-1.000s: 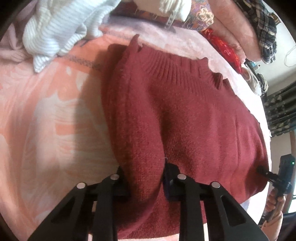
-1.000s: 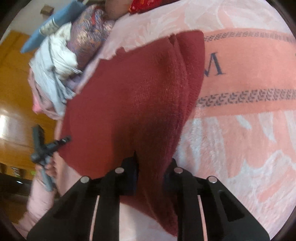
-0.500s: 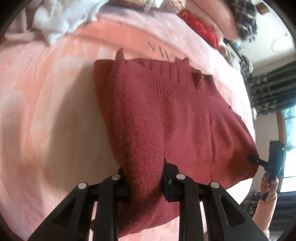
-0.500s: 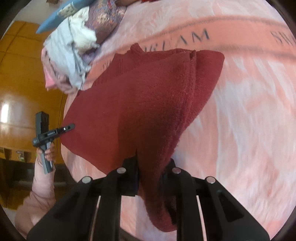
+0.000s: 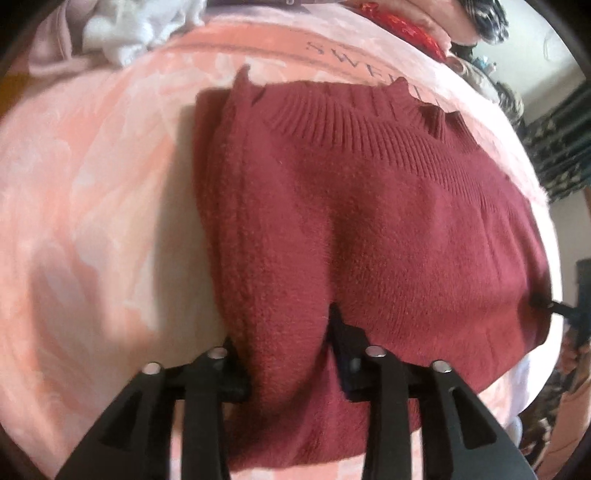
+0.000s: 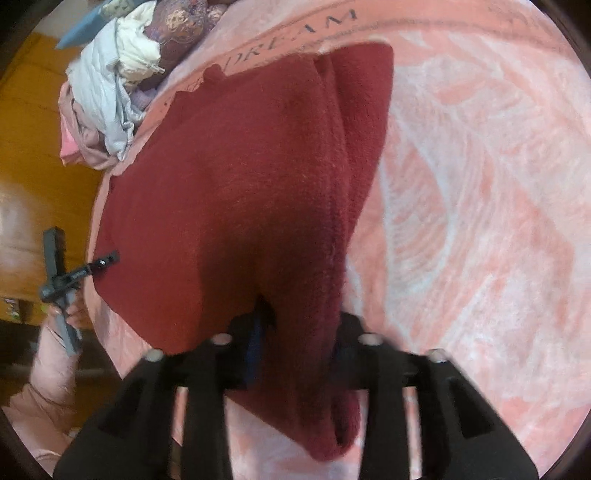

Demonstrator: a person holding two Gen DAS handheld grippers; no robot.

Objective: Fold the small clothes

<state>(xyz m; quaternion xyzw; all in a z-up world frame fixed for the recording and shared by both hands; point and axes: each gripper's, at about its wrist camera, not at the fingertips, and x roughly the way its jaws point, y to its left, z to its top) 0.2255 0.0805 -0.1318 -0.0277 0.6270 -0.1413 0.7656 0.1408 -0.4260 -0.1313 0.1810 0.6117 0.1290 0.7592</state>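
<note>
A dark red knitted sweater (image 5: 369, 221) lies folded on a pink blanket (image 5: 92, 221), ribbed hem at the far side. My left gripper (image 5: 290, 354) straddles a thick fold at the sweater's near left corner; its jaws are opening and the fold still bulges between them. In the right wrist view the sweater (image 6: 240, 184) hangs from its near corner between the fingers of my right gripper (image 6: 299, 332). Those jaws are opening too, and a gap shows beside the left pad. Each view shows the other gripper at the sweater's far corner: the right gripper's tip (image 5: 554, 306), the left gripper's tip (image 6: 107, 258).
A heap of pale clothes (image 6: 107, 85) lies at the blanket's (image 6: 480, 184) far left, also the pale clothes (image 5: 136, 33) at the top of the left wrist view. A hand in a pink sleeve (image 6: 48, 369) holds the left gripper. An orange wooden surface (image 6: 29, 147) lies beyond the bed edge.
Both grippers carried the sweater across the blanket toward the near edge. The fingers of both have spread apart, the right ones more clearly.
</note>
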